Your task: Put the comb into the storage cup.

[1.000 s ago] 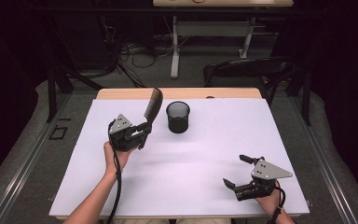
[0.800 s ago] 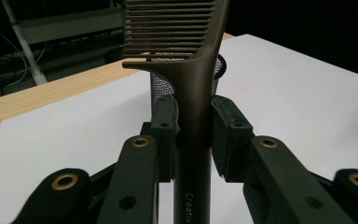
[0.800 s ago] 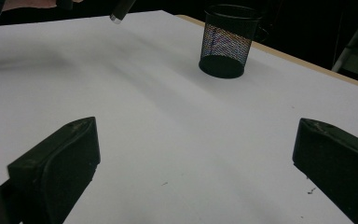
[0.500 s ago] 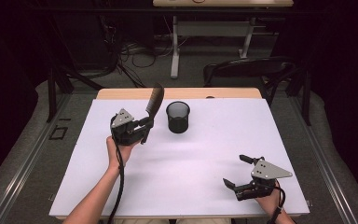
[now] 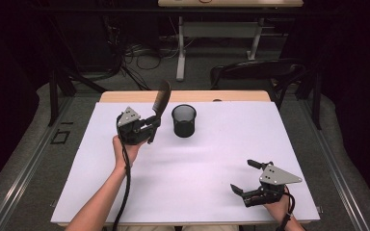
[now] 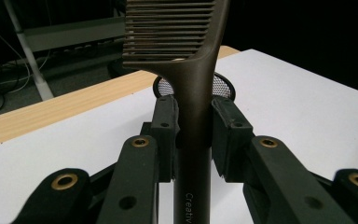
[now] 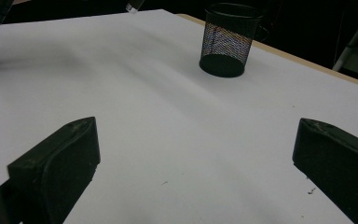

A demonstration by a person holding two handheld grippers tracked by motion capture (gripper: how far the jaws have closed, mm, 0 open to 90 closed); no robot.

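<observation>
We see the left gripper [image 5: 150, 126] raised above the far left part of the white table [image 5: 212, 159], its jaws closed tight on the handle of a dark comb [image 5: 161, 100]; in the left gripper view the two pads press the handle from both sides, with the teeth of the comb [image 6: 170, 32] standing up beyond them and some pale lettering low on the handle; in the high view the comb rises from the jaws and leans a little toward the far edge of the table, its toothed end above the wooden strip there; just beside it, on its right, stands a black mesh cup [image 5: 183, 121], upright on the white surface, apart from the comb; the left gripper view shows the rim of the cup [image 6: 221, 84] behind the handle; the right gripper [image 5: 246, 179] rests low at the near right corner of the table, well apart from the cup [image 7: 228, 41]; its jaws stand wide apart and hold nothing, with bare white surface between them.
</observation>
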